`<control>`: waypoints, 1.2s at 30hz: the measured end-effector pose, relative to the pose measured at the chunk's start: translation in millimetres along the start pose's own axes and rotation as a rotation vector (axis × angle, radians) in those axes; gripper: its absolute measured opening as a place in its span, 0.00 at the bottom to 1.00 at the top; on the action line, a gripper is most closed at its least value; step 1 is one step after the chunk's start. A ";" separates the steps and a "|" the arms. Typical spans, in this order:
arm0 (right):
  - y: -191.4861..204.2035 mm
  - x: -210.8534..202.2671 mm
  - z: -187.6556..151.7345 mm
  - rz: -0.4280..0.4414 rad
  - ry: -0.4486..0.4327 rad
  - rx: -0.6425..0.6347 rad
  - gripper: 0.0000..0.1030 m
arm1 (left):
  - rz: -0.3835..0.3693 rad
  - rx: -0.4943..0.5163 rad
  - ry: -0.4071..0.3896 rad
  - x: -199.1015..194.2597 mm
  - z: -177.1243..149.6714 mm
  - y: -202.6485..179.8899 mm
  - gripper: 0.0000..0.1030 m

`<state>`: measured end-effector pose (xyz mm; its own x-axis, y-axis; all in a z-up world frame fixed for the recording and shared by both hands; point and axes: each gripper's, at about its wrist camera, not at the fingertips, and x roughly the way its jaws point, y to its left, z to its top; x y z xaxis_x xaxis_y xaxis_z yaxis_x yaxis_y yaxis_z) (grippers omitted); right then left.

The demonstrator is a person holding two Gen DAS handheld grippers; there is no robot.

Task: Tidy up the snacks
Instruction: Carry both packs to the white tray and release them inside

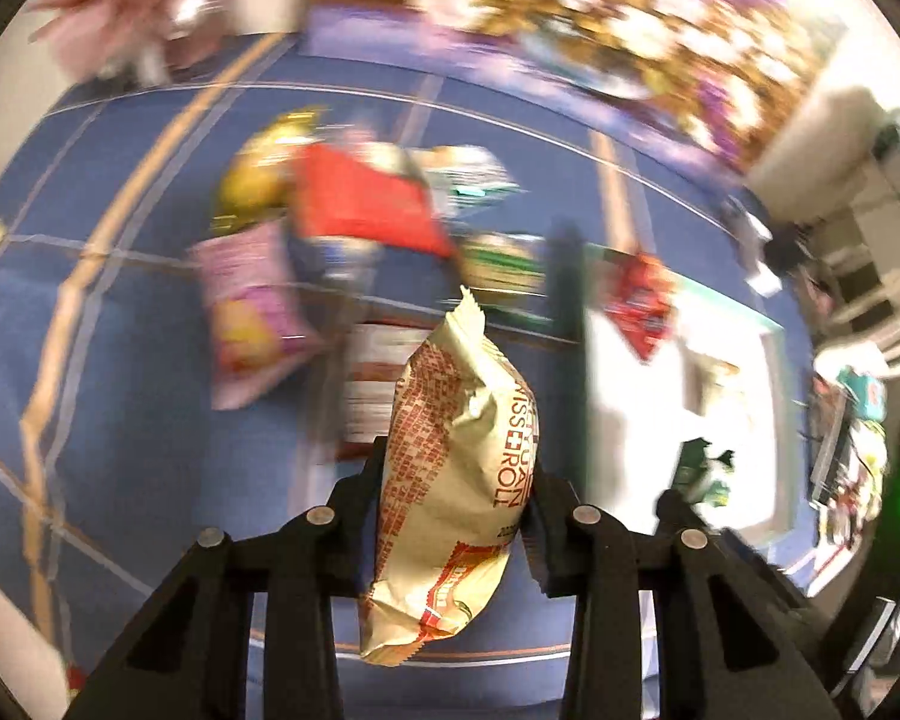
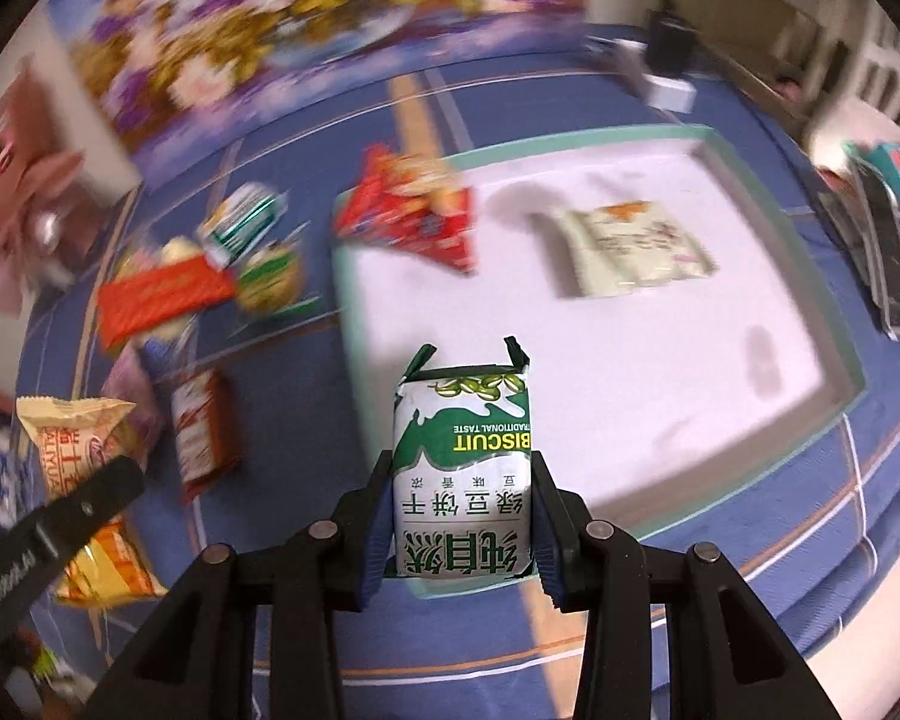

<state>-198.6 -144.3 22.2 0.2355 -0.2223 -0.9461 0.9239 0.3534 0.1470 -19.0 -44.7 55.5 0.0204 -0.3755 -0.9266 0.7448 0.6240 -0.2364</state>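
**A:** what's the counter covered with?
**B:** a blue cloth with gold and white stripes. Behind it there's a blurry purple-and-gold flower picture on a pale wall.

Beige crinkled swiss roll packet with red print: upright, lifted above blue cloth. Green-and-white biscuit pack: upright, text upside down, lifted before white tray with mint-green rim. In tray: red triangular snack bag at left corner, pale flat packet further right. Blurred pile of mixed snack bags on cloth, left of tray.
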 end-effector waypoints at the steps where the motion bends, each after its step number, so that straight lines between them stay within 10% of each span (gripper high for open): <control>1: -7.8 1.8 4.5 -0.011 0.010 0.025 0.41 | -0.018 0.023 0.005 3.8 -0.4 -13.9 0.38; 20: -127.2 17.4 43.3 -0.134 0.007 0.253 0.41 | -0.157 0.171 0.063 66.3 -16.0 -131.6 0.39; 27: -127.8 14.6 41.1 -0.132 -0.001 0.247 0.42 | -0.155 0.155 0.049 59.1 -12.4 -125.9 0.64; 36: -102.0 17.2 38.6 -0.162 -0.001 0.150 0.67 | 0.103 0.067 -0.038 30.0 4.5 -79.8 0.89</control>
<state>-277.1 -219.2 2.0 0.0810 -0.2655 -0.9607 0.9842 0.1736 0.0350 -74.8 -108.9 48.0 0.1238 -0.3381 -0.9329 0.7805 0.6137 -0.1189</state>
